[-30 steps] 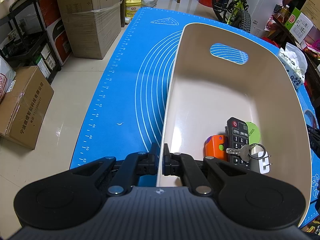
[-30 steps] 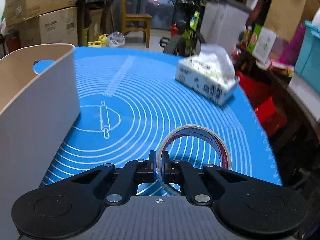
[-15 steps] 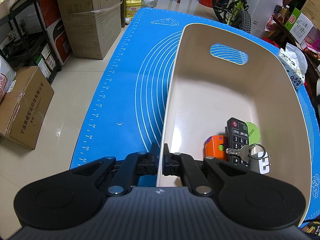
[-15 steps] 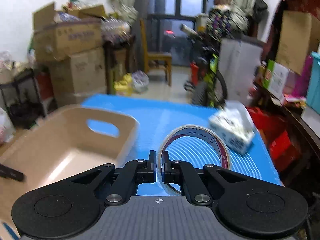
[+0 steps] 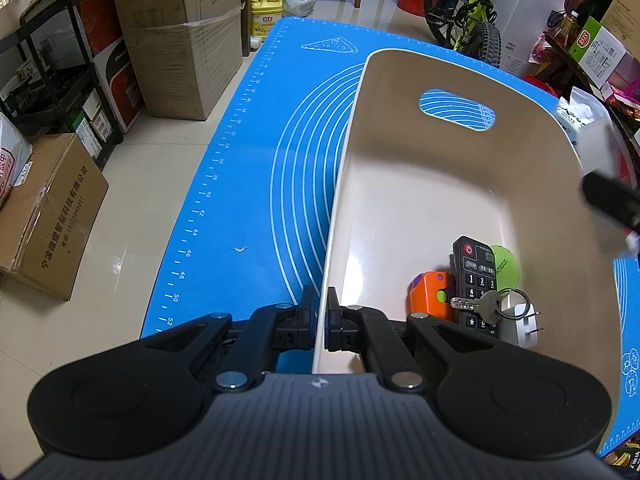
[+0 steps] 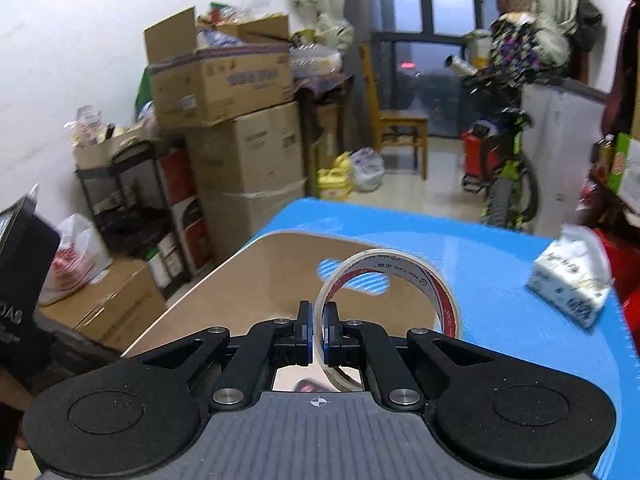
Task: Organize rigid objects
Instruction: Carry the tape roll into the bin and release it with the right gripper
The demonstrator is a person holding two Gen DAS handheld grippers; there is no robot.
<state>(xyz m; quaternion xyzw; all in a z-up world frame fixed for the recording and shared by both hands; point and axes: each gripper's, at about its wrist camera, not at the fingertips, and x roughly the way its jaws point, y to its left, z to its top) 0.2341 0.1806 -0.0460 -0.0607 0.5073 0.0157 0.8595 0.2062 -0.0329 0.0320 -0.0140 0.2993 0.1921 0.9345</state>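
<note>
While the right hand-held gripper [image 6: 318, 330] pinches the tape roll [image 6: 386, 292] upright, it hangs above the bin [image 6: 256, 280]

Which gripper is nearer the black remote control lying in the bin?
Left. The left gripper, clamped on the bin wall, sits just beside the remote control. The right gripper, holding the tape roll, is at the bin's opposite rim.

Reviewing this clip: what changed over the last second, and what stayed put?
The right gripper, shut on the tape roll, lifted it off the blue mat and carried it over to the beige bin; its dark tip now shows at the bin's far side. The left gripper stays clamped on the bin wall. The remote, key and other contents have not moved.
</note>
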